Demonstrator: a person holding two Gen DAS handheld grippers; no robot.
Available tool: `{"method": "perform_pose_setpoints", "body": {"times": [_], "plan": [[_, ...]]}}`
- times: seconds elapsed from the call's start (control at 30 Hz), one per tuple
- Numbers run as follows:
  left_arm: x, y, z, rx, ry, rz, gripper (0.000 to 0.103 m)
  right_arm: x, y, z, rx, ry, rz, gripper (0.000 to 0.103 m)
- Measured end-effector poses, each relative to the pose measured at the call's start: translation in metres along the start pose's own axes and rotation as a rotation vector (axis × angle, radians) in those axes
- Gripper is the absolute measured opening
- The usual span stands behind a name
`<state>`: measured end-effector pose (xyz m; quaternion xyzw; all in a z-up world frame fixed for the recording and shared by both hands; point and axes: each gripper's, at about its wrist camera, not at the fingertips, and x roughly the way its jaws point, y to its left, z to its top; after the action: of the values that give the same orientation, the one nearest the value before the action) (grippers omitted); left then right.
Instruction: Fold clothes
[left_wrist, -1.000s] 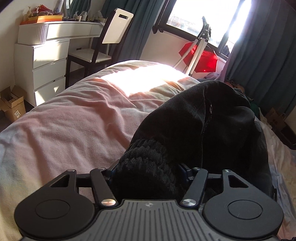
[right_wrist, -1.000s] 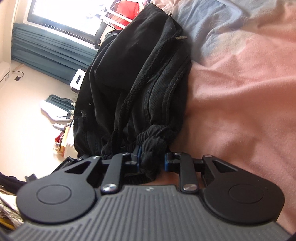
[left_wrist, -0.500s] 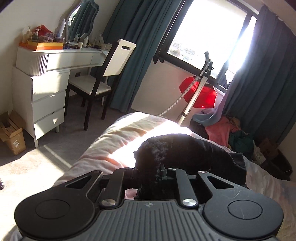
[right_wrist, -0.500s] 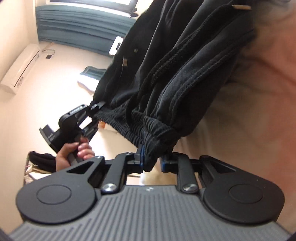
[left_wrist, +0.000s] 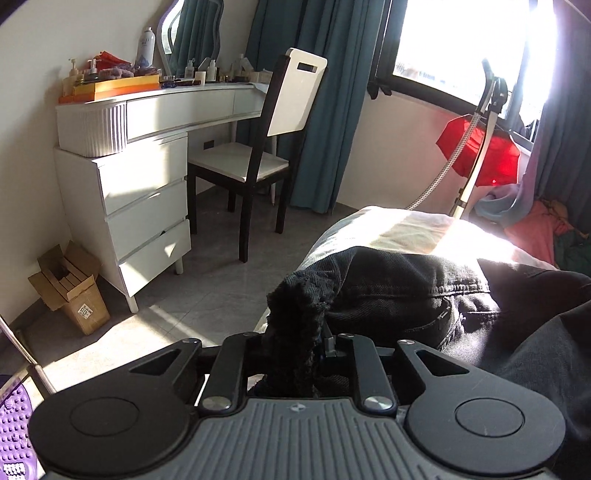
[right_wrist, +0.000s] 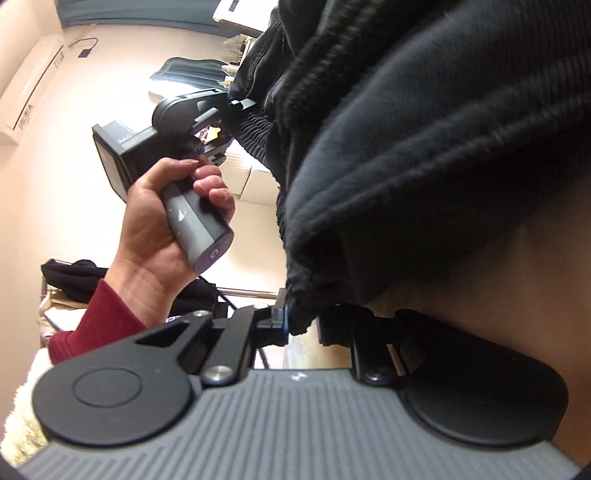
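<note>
A black garment (left_wrist: 406, 288) lies bunched on the pink bed (left_wrist: 406, 229). Its ribbed hem (left_wrist: 299, 310) stands up between the pads of my left gripper (left_wrist: 295, 343); these jaws are opening slightly with the cloth still pinched. In the right wrist view the garment (right_wrist: 424, 147) hangs in thick folds overhead. My right gripper (right_wrist: 303, 328) is shut on a corner of its hem. Further along the same hem, a hand (right_wrist: 159, 221) in a red sleeve holds the left gripper (right_wrist: 236, 103).
Beyond the bed's end are grey floor, a white dresser (left_wrist: 147, 192), a chair (left_wrist: 266, 162) and a cardboard box (left_wrist: 70, 291). A garment steamer with a red cloth (left_wrist: 480, 155) and a clothes pile (left_wrist: 535, 232) stand by the window.
Both grippers closed on the hem and carried it across the bed. The left view now looks over the bed's end. The right view has dipped under the lifted garment, with the other hand nearer.
</note>
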<state>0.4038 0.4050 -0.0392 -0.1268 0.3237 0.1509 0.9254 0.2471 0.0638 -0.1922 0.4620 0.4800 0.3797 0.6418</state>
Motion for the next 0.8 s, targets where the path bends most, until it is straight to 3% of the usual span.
{"method": "perform_pose_setpoints", "body": {"times": [0.07, 0.17, 0.2, 0.23, 0.3, 0.33, 0.37, 0.5, 0.6, 0.8], "plan": [[0.002, 0.004, -0.002, -0.015, 0.004, -0.003, 0.024, -0.003, -0.003, 0.000, -0.001, 0.007, 0.018, 0.018], [-0.007, 0.008, -0.003, -0.016, 0.014, -0.006, 0.044, -0.012, 0.007, 0.002, -0.065, 0.028, 0.000, 0.025], [-0.013, 0.008, -0.003, -0.002, 0.014, -0.004, 0.056, -0.015, 0.011, 0.001, -0.094, 0.037, -0.011, 0.028], [-0.021, 0.008, -0.004, 0.014, 0.011, 0.002, 0.072, -0.018, 0.016, 0.001, -0.131, 0.047, -0.033, 0.036], [-0.044, 0.004, -0.008, 0.045, -0.021, 0.020, 0.089, -0.031, 0.026, -0.004, -0.211, 0.044, -0.090, 0.058], [-0.058, 0.002, -0.011, 0.058, -0.040, 0.023, 0.096, -0.040, 0.032, -0.008, -0.250, 0.029, -0.116, 0.078], [-0.072, -0.001, -0.013, 0.071, -0.058, 0.025, 0.099, -0.050, 0.039, -0.011, -0.289, 0.014, -0.140, 0.086], [-0.135, -0.027, -0.033, 0.114, -0.090, -0.017, 0.102, -0.093, 0.073, -0.029, -0.450, -0.046, -0.227, 0.086], [-0.189, -0.060, -0.056, 0.148, -0.128, -0.071, 0.102, -0.141, 0.093, -0.046, -0.580, -0.140, -0.302, 0.085], [-0.295, -0.134, -0.117, 0.207, -0.213, -0.260, 0.102, -0.222, 0.126, -0.068, -0.751, -0.343, -0.429, 0.085]]}}
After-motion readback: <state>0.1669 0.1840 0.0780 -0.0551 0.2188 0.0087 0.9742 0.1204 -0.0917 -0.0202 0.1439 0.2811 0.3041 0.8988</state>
